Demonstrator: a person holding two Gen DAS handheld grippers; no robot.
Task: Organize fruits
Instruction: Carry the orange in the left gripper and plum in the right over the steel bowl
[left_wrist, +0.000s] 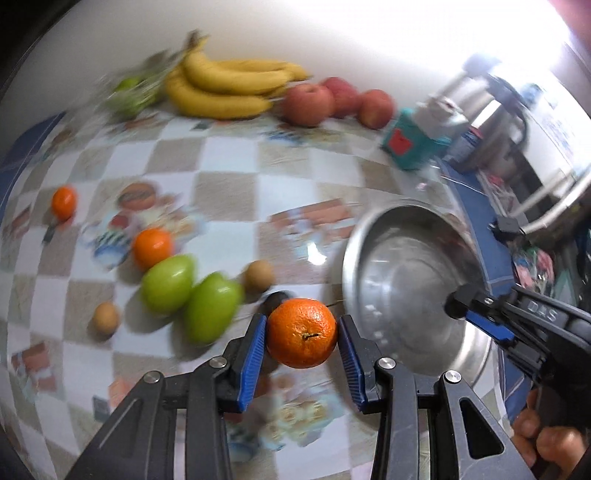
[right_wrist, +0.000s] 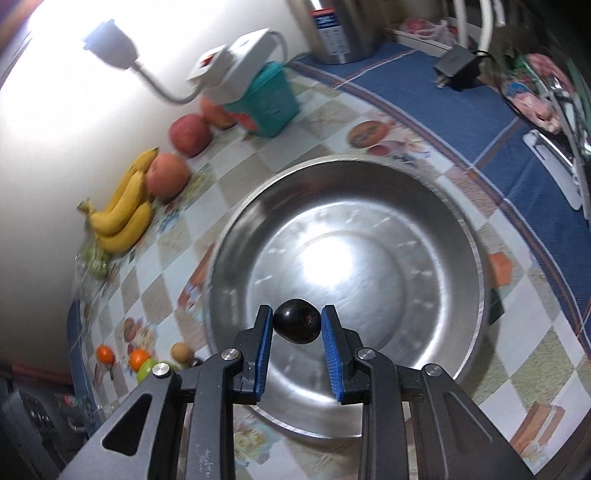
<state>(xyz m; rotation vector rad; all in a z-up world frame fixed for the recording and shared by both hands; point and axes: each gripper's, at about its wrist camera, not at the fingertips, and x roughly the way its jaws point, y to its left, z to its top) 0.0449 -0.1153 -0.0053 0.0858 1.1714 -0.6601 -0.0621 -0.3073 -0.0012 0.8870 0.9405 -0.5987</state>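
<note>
My left gripper (left_wrist: 301, 332) is shut on an orange mandarin (left_wrist: 301, 333), lifted above the checked tablecloth. To its right stands a steel bowl (left_wrist: 406, 280), with the right gripper (left_wrist: 458, 308) reaching over it. In the right wrist view my right gripper (right_wrist: 297, 323) is shut on a small dark plum (right_wrist: 297, 321) above the steel bowl (right_wrist: 369, 206), which holds no fruit. Two green mangoes (left_wrist: 168, 282) (left_wrist: 210, 312), two more mandarins (left_wrist: 152, 247) (left_wrist: 63, 201) and two small brown fruits (left_wrist: 258, 277) (left_wrist: 106, 318) lie on the cloth to the left.
Bananas (left_wrist: 225, 86), red apples (left_wrist: 308, 103) and green grapes (left_wrist: 129, 94) line the wall at the back. A teal box (left_wrist: 410, 142) with a white lamp base stands beside them. A metal kettle (right_wrist: 340, 29) and a black adapter (right_wrist: 458, 70) sit at the blue cloth edge.
</note>
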